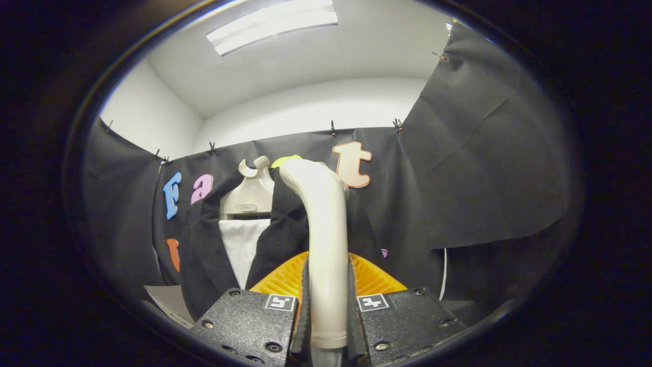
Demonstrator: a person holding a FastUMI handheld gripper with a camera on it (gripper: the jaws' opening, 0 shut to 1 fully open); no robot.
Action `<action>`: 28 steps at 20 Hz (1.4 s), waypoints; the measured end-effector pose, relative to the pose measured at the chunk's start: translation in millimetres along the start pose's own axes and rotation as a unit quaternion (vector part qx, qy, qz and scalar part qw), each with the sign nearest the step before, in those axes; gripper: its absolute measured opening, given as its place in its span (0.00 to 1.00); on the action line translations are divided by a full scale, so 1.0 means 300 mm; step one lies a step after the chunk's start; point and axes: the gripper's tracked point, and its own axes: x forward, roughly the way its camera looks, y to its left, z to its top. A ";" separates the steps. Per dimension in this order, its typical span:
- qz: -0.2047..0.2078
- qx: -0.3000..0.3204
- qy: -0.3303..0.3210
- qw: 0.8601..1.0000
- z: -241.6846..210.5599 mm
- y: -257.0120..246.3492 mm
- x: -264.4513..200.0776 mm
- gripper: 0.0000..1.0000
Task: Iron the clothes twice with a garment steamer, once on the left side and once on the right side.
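Between the gripper [328, 306] fingers: cream plastic steamer handle [326, 244], pinched. Beyond: dark jacket [285, 229] on white hanger [252, 196]. Likely mid-pass; next needs a steady stroke along the fabric.

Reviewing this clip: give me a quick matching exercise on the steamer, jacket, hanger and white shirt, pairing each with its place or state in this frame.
Things:
1. steamer handle
2. dark jacket
3. hanger
4. white shirt

Places or states:
A. showing in the open front of the jacket
B. clamped between the two fingers of the gripper
C. hung on the hanger, just beyond the steamer
D. pale, its hook up against the booth wall

Pairs: 1-B, 2-C, 3-D, 4-A
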 end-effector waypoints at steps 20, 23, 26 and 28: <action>-0.076 -0.057 0.095 0.991 -0.367 0.074 -0.271 0.31; -0.089 -0.058 0.124 0.986 -0.447 0.061 -0.320 0.31; -0.103 -0.056 0.139 0.983 -0.513 0.046 -0.366 0.31; -0.106 -0.059 0.145 0.982 -0.548 0.047 -0.390 0.31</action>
